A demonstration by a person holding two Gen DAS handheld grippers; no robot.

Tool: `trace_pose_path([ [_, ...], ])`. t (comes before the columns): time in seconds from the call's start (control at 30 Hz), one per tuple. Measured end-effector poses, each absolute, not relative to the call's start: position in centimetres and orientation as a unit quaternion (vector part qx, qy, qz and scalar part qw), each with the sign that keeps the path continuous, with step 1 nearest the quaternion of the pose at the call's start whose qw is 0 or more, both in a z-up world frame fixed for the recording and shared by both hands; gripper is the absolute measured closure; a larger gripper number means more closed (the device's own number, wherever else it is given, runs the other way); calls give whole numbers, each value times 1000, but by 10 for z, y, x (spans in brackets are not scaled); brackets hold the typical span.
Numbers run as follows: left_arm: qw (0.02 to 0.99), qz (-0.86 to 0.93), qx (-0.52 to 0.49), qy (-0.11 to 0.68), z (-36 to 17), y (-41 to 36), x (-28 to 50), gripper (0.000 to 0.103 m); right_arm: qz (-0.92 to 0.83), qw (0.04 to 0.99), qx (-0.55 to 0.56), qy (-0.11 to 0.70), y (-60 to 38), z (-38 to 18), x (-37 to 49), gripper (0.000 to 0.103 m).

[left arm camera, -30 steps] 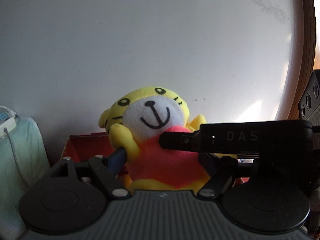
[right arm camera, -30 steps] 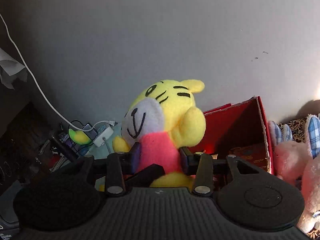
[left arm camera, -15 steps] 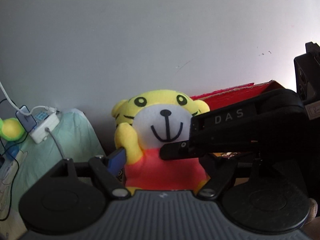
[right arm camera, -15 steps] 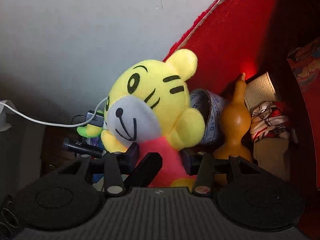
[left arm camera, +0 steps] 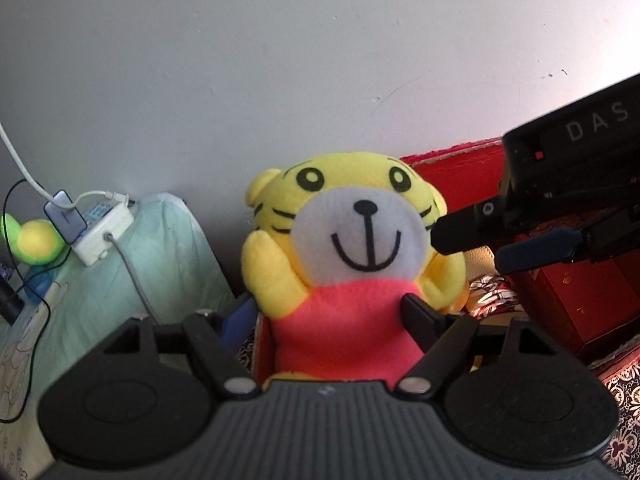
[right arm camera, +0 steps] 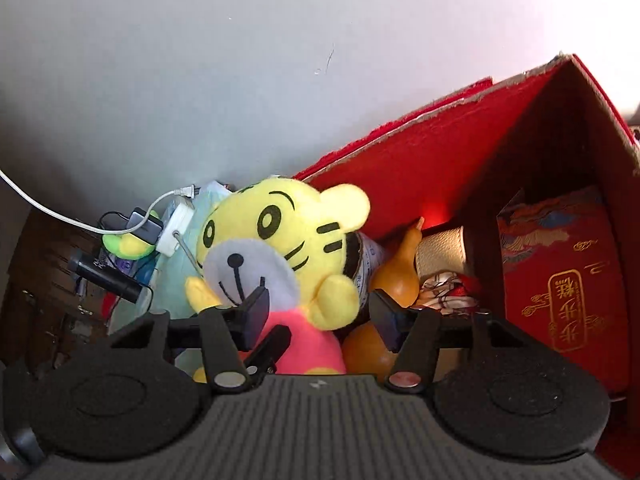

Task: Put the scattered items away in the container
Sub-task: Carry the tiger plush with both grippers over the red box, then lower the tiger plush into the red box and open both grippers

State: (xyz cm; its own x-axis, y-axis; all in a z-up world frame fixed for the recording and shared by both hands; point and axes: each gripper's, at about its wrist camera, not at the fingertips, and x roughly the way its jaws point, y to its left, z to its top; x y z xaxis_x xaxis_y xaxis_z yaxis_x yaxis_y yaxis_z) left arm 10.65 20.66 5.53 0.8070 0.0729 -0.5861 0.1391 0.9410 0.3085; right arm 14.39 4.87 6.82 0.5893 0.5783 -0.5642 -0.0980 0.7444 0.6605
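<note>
A yellow plush tiger (left arm camera: 360, 232) in a pink shirt sits upright between the fingers of my left gripper (left arm camera: 328, 316). Both pads rest against its sides, and the jaws are opening. It hangs over the left edge of the red cardboard box (left arm camera: 460, 164). In the left wrist view my right gripper (left arm camera: 468, 248) reaches in from the right, its tips beside the tiger's cheek. In the right wrist view the right gripper (right arm camera: 320, 316) has the tiger's (right arm camera: 280, 248) arm between its fingers. Its right pad stands clear of the plush and the jaws are closing.
Inside the red box (right arm camera: 440, 152) lie an orange gourd (right arm camera: 400, 276), a paper cup (right arm camera: 440, 252), a patterned cloth (right arm camera: 444, 296) and a red packet with gold characters (right arm camera: 560, 280). Left of the box are a mint cloth (left arm camera: 160, 264), a white adapter (left arm camera: 104, 236) with cables and a green-yellow ball (left arm camera: 36, 244).
Both views have tipped down toward the red box, with the tiger still in the left gripper. The right gripper's finger slid from the tiger's chest to its cheek, and its pads came off the plush.
</note>
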Motion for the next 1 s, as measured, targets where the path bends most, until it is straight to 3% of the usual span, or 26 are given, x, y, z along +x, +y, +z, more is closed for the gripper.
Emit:
trace_pose_path([
  [0.03,935,-14,173,309,57,205,106,21,193,846,279,412,53,68,148,73],
  [0.17,936,-6,179,302,54,210,111,21,180,850,237,436,60,57,167,86],
  [0.63,931,4,203,302,44,203,107,23,216,826,129,504,99,47,190,83],
  [0.8,936,6,188,297,55,209,100,21,204,836,158,483,79,55,175,70],
  [1.0,946,10,162,281,72,213,81,18,199,868,176,418,47,73,133,70],
])
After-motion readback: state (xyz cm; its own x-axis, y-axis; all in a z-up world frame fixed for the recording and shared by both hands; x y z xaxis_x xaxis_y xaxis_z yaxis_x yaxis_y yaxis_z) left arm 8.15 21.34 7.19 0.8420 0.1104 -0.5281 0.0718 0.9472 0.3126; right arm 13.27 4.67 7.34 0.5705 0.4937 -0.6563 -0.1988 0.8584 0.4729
